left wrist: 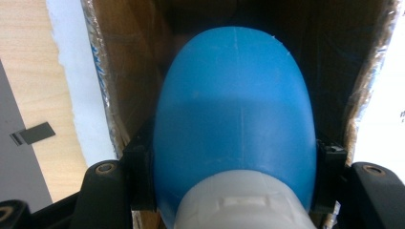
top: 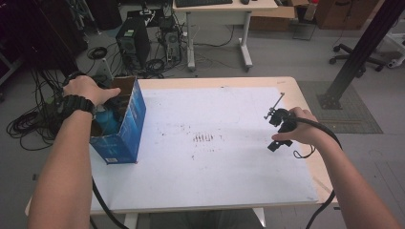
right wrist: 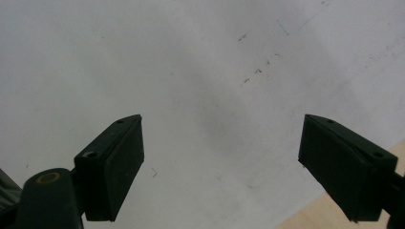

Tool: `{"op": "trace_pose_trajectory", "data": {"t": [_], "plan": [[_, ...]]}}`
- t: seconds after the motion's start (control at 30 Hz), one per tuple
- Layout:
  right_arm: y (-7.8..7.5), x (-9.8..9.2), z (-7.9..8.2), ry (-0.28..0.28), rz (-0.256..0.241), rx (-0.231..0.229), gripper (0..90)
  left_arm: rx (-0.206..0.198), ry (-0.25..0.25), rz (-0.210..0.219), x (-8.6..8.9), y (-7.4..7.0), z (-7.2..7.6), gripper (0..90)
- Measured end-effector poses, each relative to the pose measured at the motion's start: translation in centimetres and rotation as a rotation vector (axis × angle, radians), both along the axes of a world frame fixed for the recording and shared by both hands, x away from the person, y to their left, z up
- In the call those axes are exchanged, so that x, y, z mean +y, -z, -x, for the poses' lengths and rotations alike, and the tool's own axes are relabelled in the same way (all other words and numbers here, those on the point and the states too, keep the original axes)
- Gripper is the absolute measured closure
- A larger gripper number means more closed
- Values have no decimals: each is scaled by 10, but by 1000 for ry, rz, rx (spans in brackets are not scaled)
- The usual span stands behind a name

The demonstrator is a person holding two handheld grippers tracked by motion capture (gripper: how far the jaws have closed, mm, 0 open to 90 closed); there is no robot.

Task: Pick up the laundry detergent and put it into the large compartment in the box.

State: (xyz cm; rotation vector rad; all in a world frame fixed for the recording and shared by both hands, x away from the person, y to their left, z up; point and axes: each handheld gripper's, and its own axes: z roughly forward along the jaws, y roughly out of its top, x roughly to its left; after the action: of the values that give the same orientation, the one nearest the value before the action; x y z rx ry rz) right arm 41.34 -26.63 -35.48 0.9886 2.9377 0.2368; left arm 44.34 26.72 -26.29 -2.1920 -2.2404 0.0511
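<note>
An open blue cardboard box (top: 122,138) stands on the table's left edge. My left gripper (top: 111,104) reaches down into it, under the person's hand. In the left gripper view, the left gripper (left wrist: 235,148) is shut on a blue plastic bottle (left wrist: 234,105), its jaws pressing both sides just past the white cap (left wrist: 243,202). The box's brown inner walls (left wrist: 129,71) surround the bottle (top: 107,123). My right gripper (top: 273,131) hovers low over the right side of the table. The right gripper (right wrist: 222,129) is open, with bare white surface between its jaws.
A white sheet (top: 215,162) covers most of the wooden table (top: 305,95). On the floor behind are computer towers (top: 133,43) and cables, a desk (top: 224,9), and a black slanted post (top: 363,47) at the right. A cable trails from each gripper.
</note>
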Motion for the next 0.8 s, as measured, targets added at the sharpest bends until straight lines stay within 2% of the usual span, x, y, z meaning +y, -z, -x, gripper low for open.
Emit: {"op": "trace_pose_trajectory", "data": {"t": [0.8], "plan": [[4,0,0,7,4,9,157,12,9,10,1,19,-1,375]]}}
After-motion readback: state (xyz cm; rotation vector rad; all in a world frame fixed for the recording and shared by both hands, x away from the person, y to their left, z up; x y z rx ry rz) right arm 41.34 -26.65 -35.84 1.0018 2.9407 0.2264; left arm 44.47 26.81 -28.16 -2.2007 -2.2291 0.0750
